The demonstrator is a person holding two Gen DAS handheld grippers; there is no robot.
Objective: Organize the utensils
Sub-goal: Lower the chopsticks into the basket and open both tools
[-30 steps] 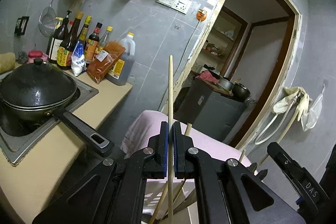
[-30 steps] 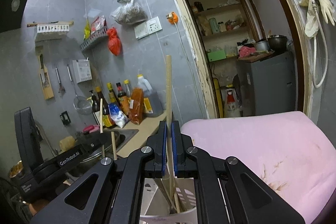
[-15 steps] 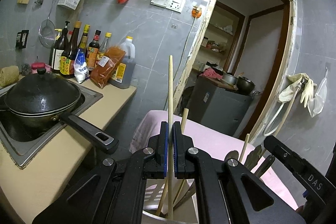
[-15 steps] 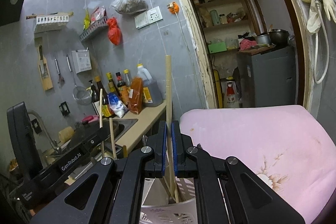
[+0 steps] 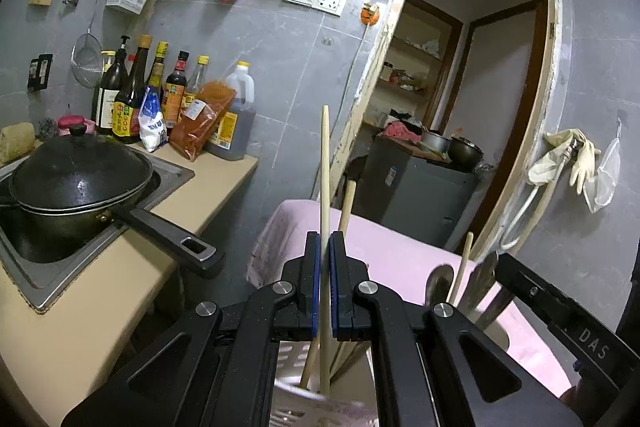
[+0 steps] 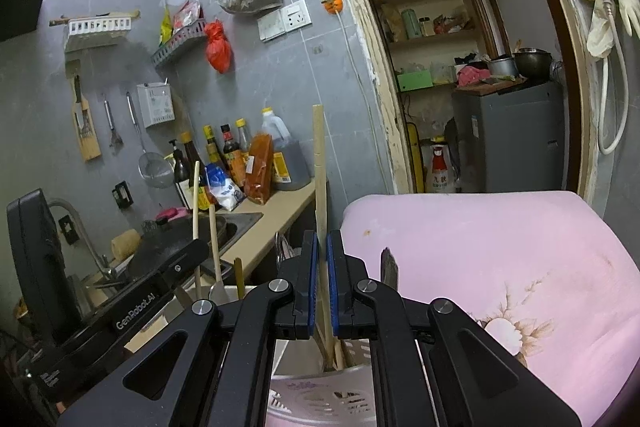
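Both our left tongs [image 5: 325, 277] and right tongs [image 6: 322, 277] clamp chopsticks [image 5: 325, 167] upright over the holder [image 6: 320, 393]; next we lower and release.

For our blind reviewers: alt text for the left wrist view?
The left claw grips a wooden chopstick upright over a white slotted utensil holder. Left, a lidded black wok sits on the counter; behind, a pink-covered table.

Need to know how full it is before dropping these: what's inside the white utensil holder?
Several wooden chopsticks stand in the white utensil holder. Its bottom is hidden behind the tongs.
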